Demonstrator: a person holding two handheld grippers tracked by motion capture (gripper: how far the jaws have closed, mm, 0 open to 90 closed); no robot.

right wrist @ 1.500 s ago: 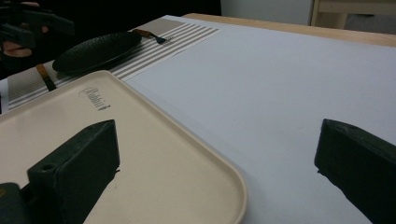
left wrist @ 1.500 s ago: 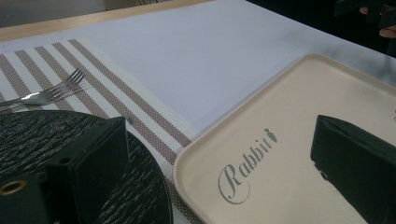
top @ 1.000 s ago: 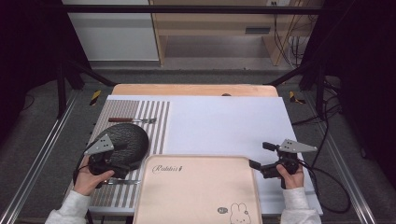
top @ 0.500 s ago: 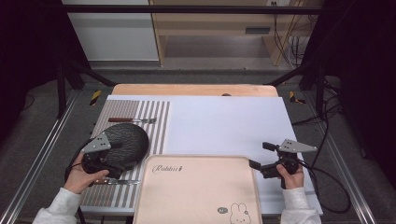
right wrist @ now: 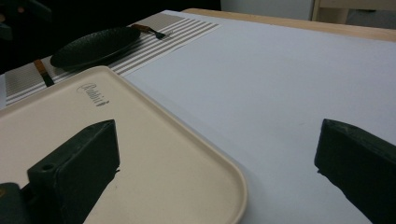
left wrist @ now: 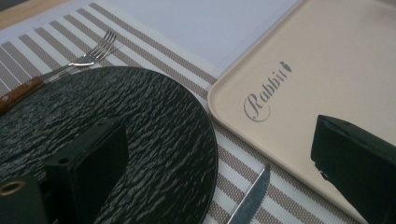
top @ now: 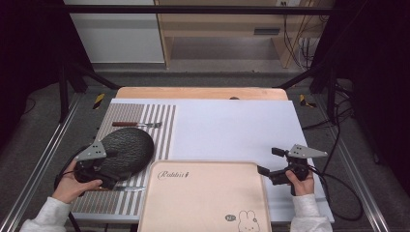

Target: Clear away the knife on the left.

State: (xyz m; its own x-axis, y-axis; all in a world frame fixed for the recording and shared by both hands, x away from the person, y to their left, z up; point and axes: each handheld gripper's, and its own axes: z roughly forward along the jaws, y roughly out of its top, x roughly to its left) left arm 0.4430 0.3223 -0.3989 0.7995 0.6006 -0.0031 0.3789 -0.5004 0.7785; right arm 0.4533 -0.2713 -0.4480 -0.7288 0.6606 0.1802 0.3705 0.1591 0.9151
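Note:
A round black textured plate [top: 129, 149] [left wrist: 140, 126] lies on a striped placemat [top: 162, 125] at the table's left. My left gripper [top: 114, 169] [left wrist: 217, 140] is open at the plate's near-left rim, one jaw above the plate and the other above the tray's corner, with nothing held between them. A beige tray [top: 203, 198] [left wrist: 317, 70] [right wrist: 140, 140] marked "Rabbit" lies at the front centre. My right gripper [top: 267, 160] [right wrist: 217, 140] stands open and holds nothing, just right of the tray, one jaw over its corner and the other over the white cover.
A fork [top: 138, 124] [left wrist: 79, 60] with a wooden handle lies behind the plate. A knife [top: 129, 189] [left wrist: 250, 200] lies in front of it, between plate and tray. The white table cover [top: 232, 130] stretches across the middle and back. Cables trail off the right side.
My left gripper has drawn back to the left, from over the plate to its near-left rim. The plate, tray and right gripper have not moved.

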